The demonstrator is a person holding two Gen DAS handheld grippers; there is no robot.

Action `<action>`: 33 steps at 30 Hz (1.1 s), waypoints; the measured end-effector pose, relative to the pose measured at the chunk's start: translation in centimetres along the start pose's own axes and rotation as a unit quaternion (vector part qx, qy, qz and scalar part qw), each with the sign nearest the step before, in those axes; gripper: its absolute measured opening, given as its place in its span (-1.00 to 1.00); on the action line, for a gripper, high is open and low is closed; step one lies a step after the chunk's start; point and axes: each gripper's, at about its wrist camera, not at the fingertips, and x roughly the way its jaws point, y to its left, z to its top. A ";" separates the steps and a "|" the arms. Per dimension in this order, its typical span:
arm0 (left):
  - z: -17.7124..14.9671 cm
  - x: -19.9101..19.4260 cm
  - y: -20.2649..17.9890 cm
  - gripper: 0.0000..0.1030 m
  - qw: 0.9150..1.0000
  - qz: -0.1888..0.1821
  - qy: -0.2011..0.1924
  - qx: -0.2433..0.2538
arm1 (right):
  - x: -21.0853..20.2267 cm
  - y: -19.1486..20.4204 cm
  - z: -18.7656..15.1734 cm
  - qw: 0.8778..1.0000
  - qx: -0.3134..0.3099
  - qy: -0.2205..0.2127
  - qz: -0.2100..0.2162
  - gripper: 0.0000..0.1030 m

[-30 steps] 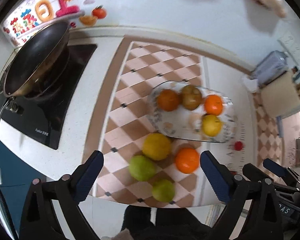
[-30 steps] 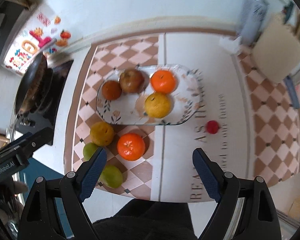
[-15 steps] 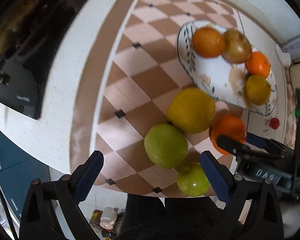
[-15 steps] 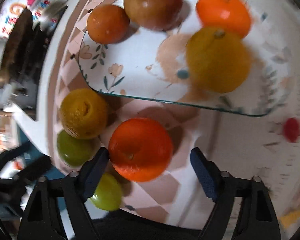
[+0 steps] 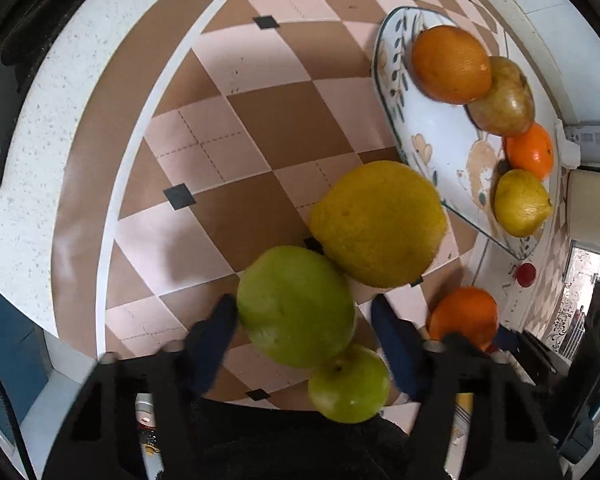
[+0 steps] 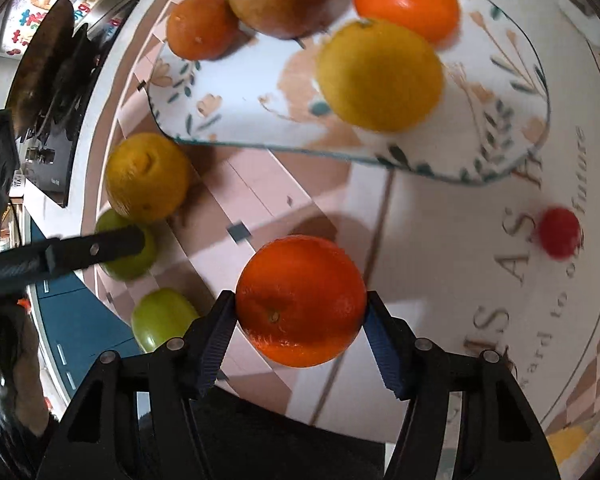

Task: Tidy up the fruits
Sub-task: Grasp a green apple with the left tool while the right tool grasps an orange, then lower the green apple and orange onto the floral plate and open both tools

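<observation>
Left wrist: left gripper closing around green apple on checkered mat, right pad apparently not touching.

Right wrist: right gripper closing, pads touching orange. Pickup step; next, probably lifting both to floral tray.

A home kitchen: stovetop with pan beside a speckled counter.
</observation>
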 end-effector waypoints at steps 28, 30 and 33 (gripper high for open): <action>0.5 0.0 0.8 0.08 0.999 0.022 -0.028 0.024 | 0.1 -1.3 -0.9 0.999 0.032 -0.002 -0.013 0.30; 0.3 -0.4 0.8 0.08 0.999 0.027 -0.033 0.028 | 0.1 -0.9 -1.2 0.999 0.027 -0.006 -0.018 0.30; 0.0 -1.6 0.6 0.08 0.998 0.028 -0.044 0.032 | -0.3 -0.4 -1.6 0.999 0.026 -0.014 -0.013 0.30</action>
